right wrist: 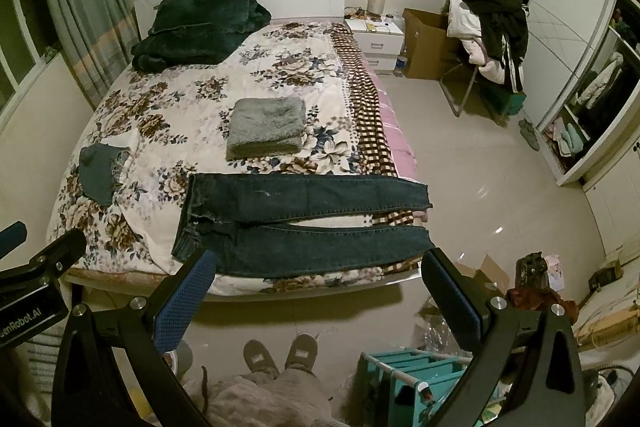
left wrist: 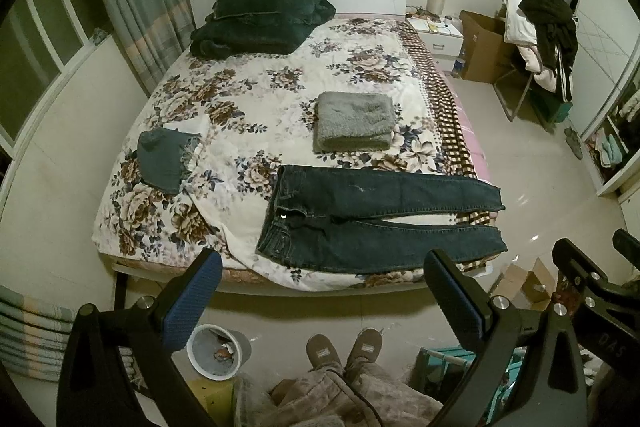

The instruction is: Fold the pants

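Jeans (left wrist: pixel 380 219) lie flat and unfolded on the near bed edge (left wrist: pixel 320 285); my left gripper (left wrist: pixel 324 291) and right gripper (right wrist: pixel 320 291), both spread and empty, must next reach them.

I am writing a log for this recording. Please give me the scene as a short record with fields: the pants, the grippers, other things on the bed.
pants: dark jeans spread flat at the near edge of the bed, waistband to the left, legs to the right, not yet folded
left gripper: open, holds nothing, above the floor before the bed
right gripper: open, holds nothing
also on bed: folded grey towel, dark green blanket near the headboard, small grey-blue cloth at the left
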The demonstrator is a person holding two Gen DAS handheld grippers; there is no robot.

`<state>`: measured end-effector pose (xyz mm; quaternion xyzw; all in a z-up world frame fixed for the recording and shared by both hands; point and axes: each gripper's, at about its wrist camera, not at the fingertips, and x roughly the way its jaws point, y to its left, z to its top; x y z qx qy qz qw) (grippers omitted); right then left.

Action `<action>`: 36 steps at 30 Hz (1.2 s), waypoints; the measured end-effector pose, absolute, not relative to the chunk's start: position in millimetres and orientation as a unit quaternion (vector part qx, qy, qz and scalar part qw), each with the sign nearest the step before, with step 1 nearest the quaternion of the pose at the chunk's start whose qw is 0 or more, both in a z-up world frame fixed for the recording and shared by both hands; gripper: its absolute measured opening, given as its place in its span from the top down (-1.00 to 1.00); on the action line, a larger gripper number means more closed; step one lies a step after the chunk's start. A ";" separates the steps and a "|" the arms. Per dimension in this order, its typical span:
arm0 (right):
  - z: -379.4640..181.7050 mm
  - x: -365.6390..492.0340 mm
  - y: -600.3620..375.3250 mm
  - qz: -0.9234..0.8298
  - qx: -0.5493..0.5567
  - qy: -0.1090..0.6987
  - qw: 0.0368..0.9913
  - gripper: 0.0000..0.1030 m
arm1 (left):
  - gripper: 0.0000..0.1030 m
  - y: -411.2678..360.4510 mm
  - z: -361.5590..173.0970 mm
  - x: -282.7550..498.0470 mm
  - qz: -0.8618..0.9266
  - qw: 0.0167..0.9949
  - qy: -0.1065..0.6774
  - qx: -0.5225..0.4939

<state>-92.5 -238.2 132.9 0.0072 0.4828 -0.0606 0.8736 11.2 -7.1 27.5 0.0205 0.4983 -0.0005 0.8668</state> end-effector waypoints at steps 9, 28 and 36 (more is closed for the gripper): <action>131.8 -91.7 -238.2 -0.059 0.008 0.485 0.873 -1.00 | -1.00 -6.1 26.3 11.3 0.000 0.867 0.498 0.021; 131.5 -85.9 -237.8 -0.056 0.007 0.483 0.874 -1.00 | -1.00 -7.3 28.6 13.5 -0.001 0.867 0.498 0.021; 131.9 -85.7 -238.2 -0.055 0.007 0.484 0.874 -1.00 | -1.00 -6.1 26.2 11.2 -0.001 0.868 0.497 0.020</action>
